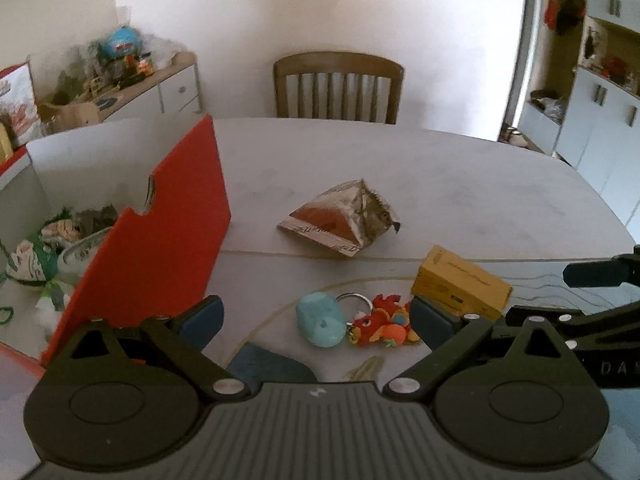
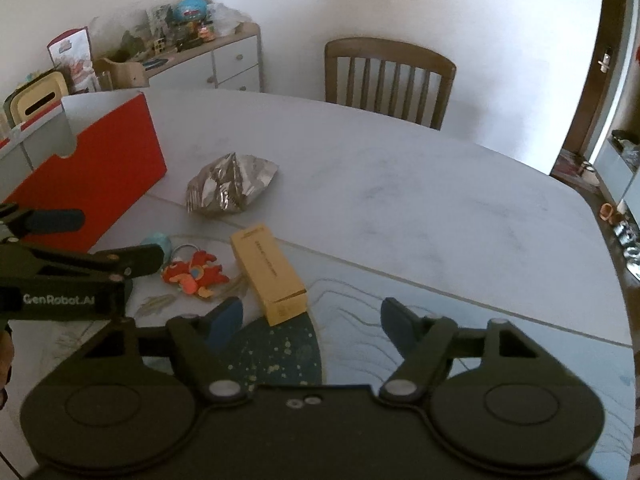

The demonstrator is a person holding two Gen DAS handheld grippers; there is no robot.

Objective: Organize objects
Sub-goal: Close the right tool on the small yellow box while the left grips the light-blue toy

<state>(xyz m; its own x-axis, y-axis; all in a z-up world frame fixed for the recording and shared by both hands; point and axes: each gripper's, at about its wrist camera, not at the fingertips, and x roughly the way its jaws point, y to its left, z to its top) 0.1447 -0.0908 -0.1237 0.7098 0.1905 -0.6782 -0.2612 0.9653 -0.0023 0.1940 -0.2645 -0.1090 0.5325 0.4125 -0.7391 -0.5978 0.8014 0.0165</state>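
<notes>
Left wrist view: the left gripper (image 1: pixel 316 318) hovers with jaws spread and nothing between them, above a light-blue toy (image 1: pixel 320 320) and a red plush keychain (image 1: pixel 384 322) near the table's (image 1: pixel 480 184) front. A yellow box (image 1: pixel 460 284) lies just right; a crumpled snack bag (image 1: pixel 340 216) farther out, with bare tabletop beyond. At left stands an open red-sided box (image 1: pixel 160 232) — wrappers and green bits lie inside.

Right wrist view: the right gripper (image 2: pixel 312 320) is parted and empty — the yellow box's (image 2: pixel 268 268) near end lies just beyond its left finger. A wooden chair (image 2: pixel 388 76) stands at the far edge.
</notes>
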